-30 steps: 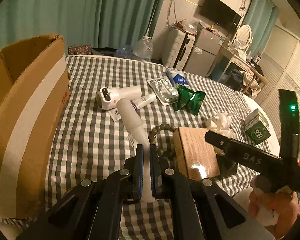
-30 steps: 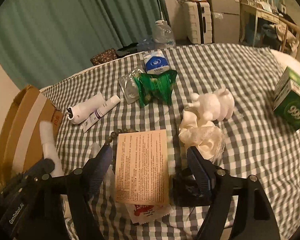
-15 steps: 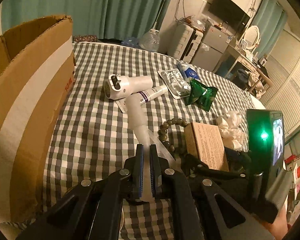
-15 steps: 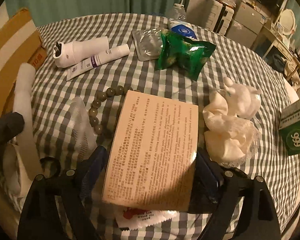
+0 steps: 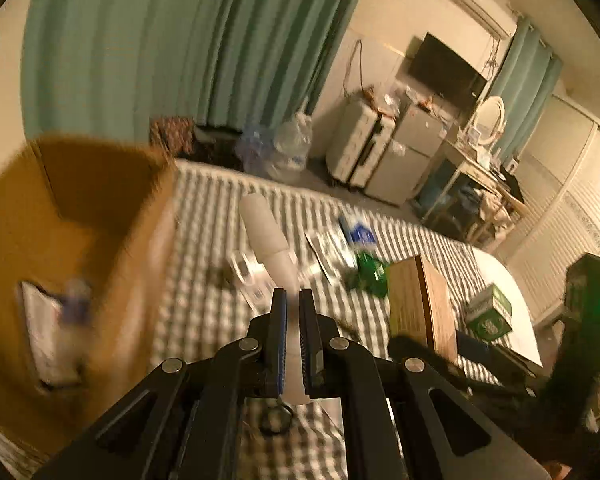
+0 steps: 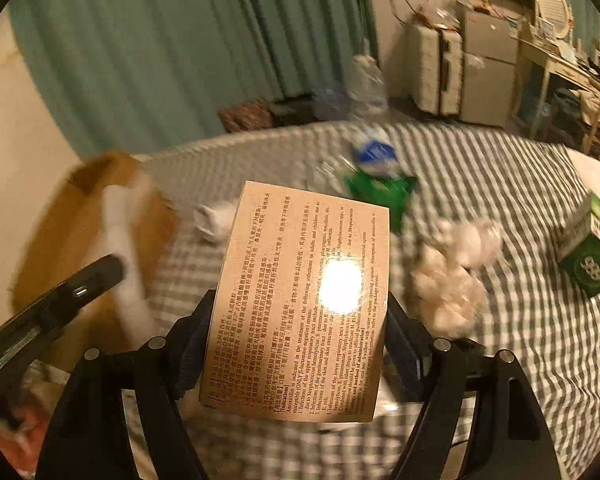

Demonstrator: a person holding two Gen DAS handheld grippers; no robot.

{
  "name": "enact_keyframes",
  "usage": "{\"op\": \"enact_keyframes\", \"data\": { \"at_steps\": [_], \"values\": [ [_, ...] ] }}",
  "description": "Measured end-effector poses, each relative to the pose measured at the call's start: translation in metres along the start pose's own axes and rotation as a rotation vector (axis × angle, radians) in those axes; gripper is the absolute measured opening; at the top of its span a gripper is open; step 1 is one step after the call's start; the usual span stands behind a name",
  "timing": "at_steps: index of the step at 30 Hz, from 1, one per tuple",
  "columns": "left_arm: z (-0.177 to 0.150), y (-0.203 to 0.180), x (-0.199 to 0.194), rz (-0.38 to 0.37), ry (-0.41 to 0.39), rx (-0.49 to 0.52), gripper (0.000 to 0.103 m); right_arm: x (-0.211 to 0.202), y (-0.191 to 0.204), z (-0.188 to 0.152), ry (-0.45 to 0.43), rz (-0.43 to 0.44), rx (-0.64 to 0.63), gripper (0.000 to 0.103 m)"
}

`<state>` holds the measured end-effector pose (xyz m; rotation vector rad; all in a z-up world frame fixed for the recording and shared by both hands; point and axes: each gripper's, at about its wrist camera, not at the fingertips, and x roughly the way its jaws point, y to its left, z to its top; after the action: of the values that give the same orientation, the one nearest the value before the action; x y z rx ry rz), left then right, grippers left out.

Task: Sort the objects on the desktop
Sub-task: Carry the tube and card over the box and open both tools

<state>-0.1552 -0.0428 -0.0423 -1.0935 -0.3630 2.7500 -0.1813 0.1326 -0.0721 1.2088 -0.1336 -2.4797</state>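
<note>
My left gripper (image 5: 293, 320) is shut on a white tube (image 5: 266, 236) and holds it raised above the checked table, just right of the open cardboard box (image 5: 80, 240). The tube (image 6: 124, 256) and the box (image 6: 80, 240) also show at the left of the right wrist view. My right gripper (image 6: 296, 320) is shut on a tan medicine box (image 6: 300, 304) with printed text, lifted off the table. That tan box (image 5: 420, 300) shows to the right in the left wrist view.
On the checked cloth (image 6: 520, 320) lie a green packet (image 6: 380, 192), a blue-white pack (image 6: 374, 152), a white hair dryer (image 6: 216, 220), crumpled white tissue (image 6: 452, 280) and a green 999 box (image 6: 592, 256). The cardboard box holds some items (image 5: 48, 332).
Both grippers have lifted. The right gripper closed on the tan box and raised it off the table. The left gripper carried the tube up and toward the cardboard box.
</note>
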Motion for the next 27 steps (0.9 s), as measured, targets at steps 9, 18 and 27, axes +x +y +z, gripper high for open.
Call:
{"op": "enact_keyframes", "data": {
  "at_steps": [9,18,27],
  "values": [
    [0.045,0.068,-0.051,0.164,-0.055,0.003,0.005,-0.018,0.112,0.034,-0.067,0.163,-0.118,0.077],
    [0.042,0.153,-0.059,0.296,-0.028,-0.096,0.005,0.014,0.193,0.053,-0.03,0.239,-0.231,0.077],
    [0.019,0.178,-0.041,0.301,0.028,-0.157,0.012,0.055,0.226,0.068,0.012,0.264,-0.229,0.078]
  ]
}}
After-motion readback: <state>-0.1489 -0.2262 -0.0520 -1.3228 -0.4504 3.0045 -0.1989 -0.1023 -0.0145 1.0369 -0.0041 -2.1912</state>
